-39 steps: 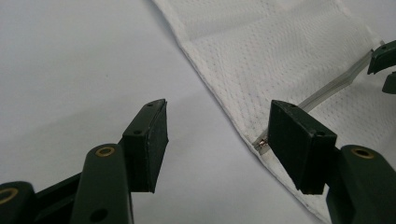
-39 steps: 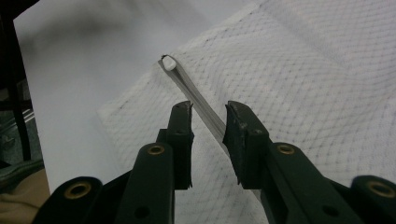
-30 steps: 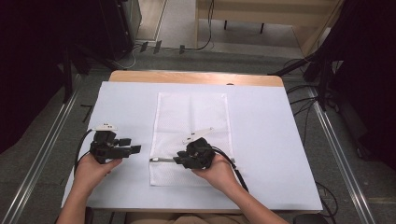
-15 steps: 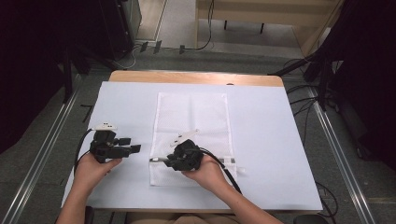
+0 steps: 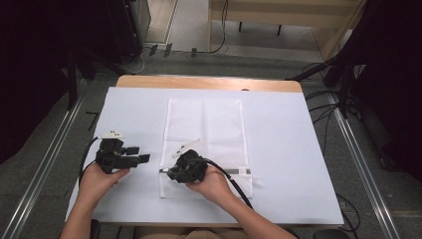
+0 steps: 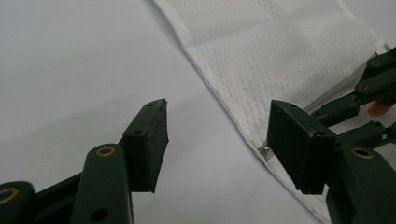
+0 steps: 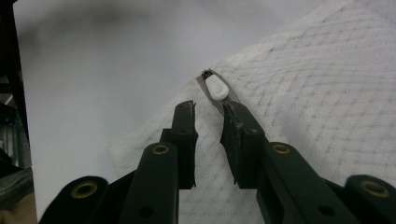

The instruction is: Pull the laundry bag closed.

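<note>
You slid the right tongs (image 5: 168, 173) left to the mesh bag's (image 5: 219, 119) zipper pull (image 7: 216, 87), slightly parted; left tongs (image 5: 141, 154) waited spread.

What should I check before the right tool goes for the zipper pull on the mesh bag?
1. Right tool open: ok, a narrow gap shows between its jaws.
2. Zipper pull in line: ok, the white tab lies just ahead of the tips, a little toward one jaw.
3. Nothing gripped yet: ok, only mesh lies between the jaws.
4. Left tool free: ok, it is wide open over the table, beside the edge of the mesh bag.
5. Bag flat: ok in the high view, laid out flat on the table.
6. Bag held down against the pull: not ok, nothing pins it.
</note>
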Action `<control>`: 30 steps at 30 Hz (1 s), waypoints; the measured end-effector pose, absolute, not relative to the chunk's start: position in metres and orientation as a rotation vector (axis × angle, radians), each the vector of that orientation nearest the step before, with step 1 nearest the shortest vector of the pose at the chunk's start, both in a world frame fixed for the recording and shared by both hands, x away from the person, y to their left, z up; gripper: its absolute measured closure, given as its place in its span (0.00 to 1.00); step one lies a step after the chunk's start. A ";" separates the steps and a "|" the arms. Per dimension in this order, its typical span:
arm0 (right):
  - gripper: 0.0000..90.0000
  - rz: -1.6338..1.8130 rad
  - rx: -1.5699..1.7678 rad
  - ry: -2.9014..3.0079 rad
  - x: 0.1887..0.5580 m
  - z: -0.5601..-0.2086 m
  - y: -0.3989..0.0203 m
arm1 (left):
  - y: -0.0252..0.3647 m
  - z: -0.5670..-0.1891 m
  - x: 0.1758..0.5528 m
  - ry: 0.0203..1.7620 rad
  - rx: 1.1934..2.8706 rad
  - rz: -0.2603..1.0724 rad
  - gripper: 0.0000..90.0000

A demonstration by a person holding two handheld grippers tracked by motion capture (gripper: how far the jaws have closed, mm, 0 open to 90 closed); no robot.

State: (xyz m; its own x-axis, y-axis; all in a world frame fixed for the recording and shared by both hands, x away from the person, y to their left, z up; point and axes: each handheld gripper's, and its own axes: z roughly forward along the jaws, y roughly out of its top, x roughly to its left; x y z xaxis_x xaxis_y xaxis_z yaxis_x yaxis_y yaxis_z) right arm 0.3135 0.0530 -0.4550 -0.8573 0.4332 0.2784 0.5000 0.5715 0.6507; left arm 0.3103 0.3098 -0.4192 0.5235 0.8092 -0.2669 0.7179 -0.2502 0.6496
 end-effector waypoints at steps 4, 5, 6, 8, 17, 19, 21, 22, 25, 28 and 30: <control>0.84 -1.165 -0.812 -2.700 0.316 -0.458 0.056 | 0.310 -0.419 0.310 1.240 2.012 0.156 0.43; 0.84 -1.166 -0.816 -2.696 0.317 -0.458 0.057 | 0.310 -0.419 0.311 1.240 2.017 0.154 0.43; 0.84 -1.163 -0.819 -2.687 0.319 -0.460 0.058 | 0.310 -0.419 0.311 1.240 2.018 0.153 0.43; 0.84 -1.160 -0.823 -2.678 0.320 -0.461 0.059 | 0.310 -0.419 0.311 1.237 2.019 0.148 0.43; 0.83 -1.177 -0.832 -2.662 0.323 -0.463 0.070 | 0.310 -0.420 0.311 1.238 2.020 0.150 0.43; 0.84 -1.173 -0.830 -2.663 0.323 -0.464 0.074 | 0.309 -0.420 0.311 1.237 2.021 0.152 0.43; 0.84 -1.171 -0.826 -2.668 0.323 -0.464 0.075 | 0.310 -0.420 0.311 1.238 2.020 0.151 0.43; 0.87 -1.163 -0.825 -2.674 0.324 -0.465 0.078 | 0.310 -0.419 0.311 1.238 2.021 0.153 0.43; 0.90 -1.155 -0.835 -2.672 0.324 -0.465 0.080 | 0.310 -0.419 0.311 1.238 2.023 0.153 0.43; 0.93 -1.150 -0.846 -2.672 0.325 -0.466 0.080 | 0.310 -0.420 0.311 1.237 2.023 0.151 0.43; 0.94 -1.151 -0.849 -2.663 0.326 -0.466 0.080 | 0.309 -0.420 0.310 1.236 2.027 0.153 0.43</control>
State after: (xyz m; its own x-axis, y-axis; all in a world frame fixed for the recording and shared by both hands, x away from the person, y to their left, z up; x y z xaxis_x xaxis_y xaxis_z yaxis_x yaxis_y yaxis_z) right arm 0.3264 0.0799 -0.4664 -0.8357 0.4478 0.3179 0.5383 0.5536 0.6354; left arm 0.3102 0.3094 -0.4198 0.5280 0.8071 -0.2643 0.7179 -0.2579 0.6466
